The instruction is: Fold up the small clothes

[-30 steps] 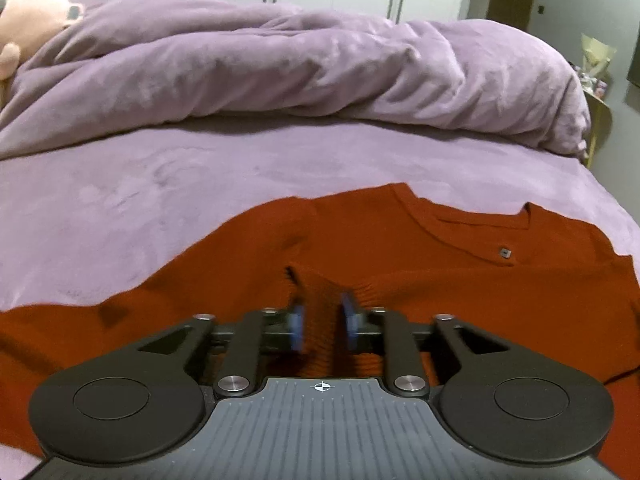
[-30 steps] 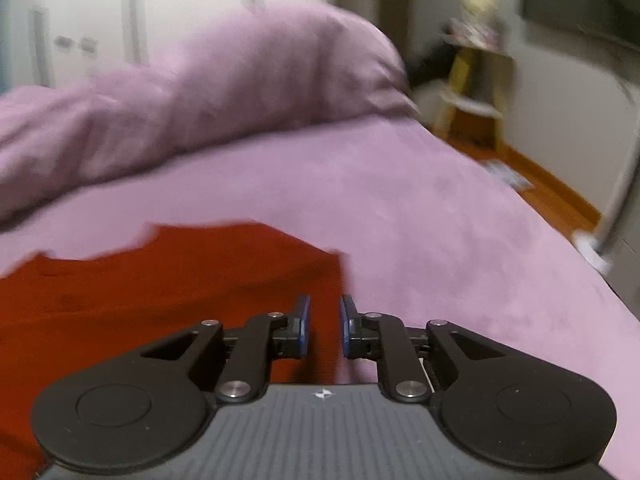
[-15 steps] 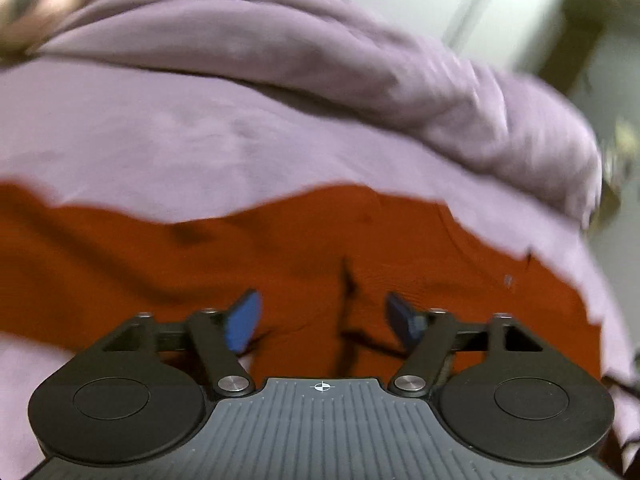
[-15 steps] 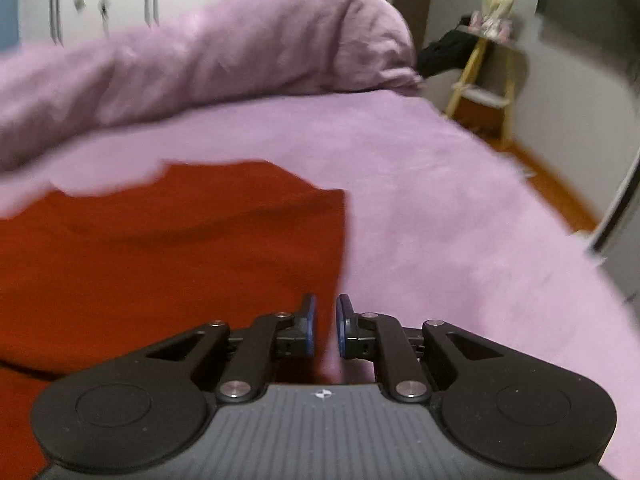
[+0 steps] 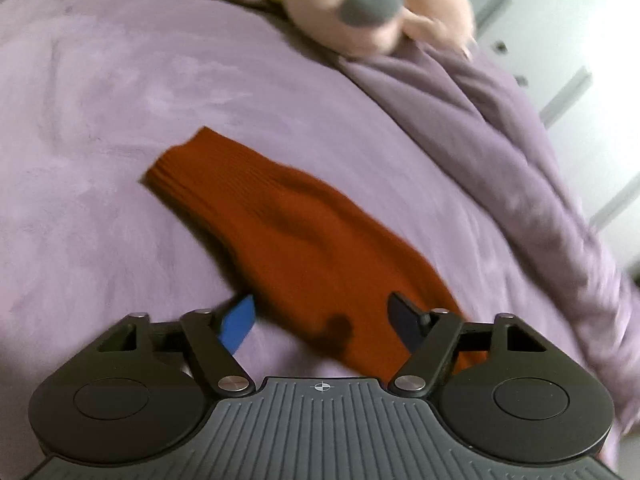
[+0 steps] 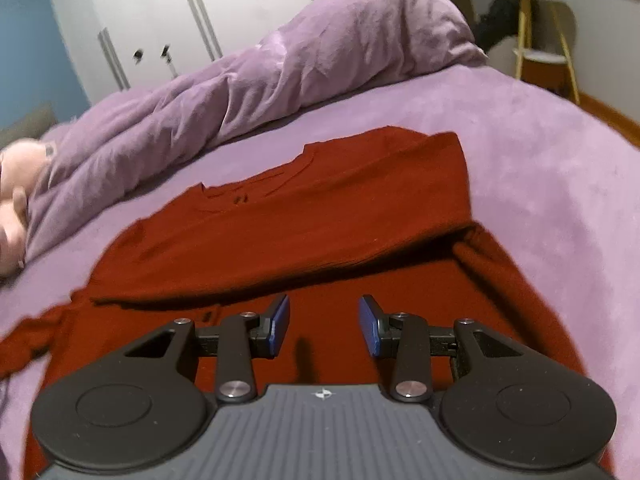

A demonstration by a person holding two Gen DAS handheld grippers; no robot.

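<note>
Bed (image 6: 560, 184) under lilac plush sheet, fills most of both views. Crumpled lilac duvet (image 6: 280, 76) heaped along far side. Pink plush toy (image 5: 376, 4) with grey spots at duvet's end, blurred. White wardrobe (image 6: 192, 20) with vertical bar handles behind bed; blue wall (image 6: 32, 48) left of it. Yellow-legged side table (image 6: 540, 40) beyond bed's far corner, small items on top unclear, dark shape beside it. Wooden floor (image 6: 612, 116) at right edge. Light dim, indoor.

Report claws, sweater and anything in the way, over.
Left claw open over the outstretched sleeve, jaws just narrowing. Right claw open, jaws just widening, above the sweater, one side folded in. Nothing obstructing.
</note>
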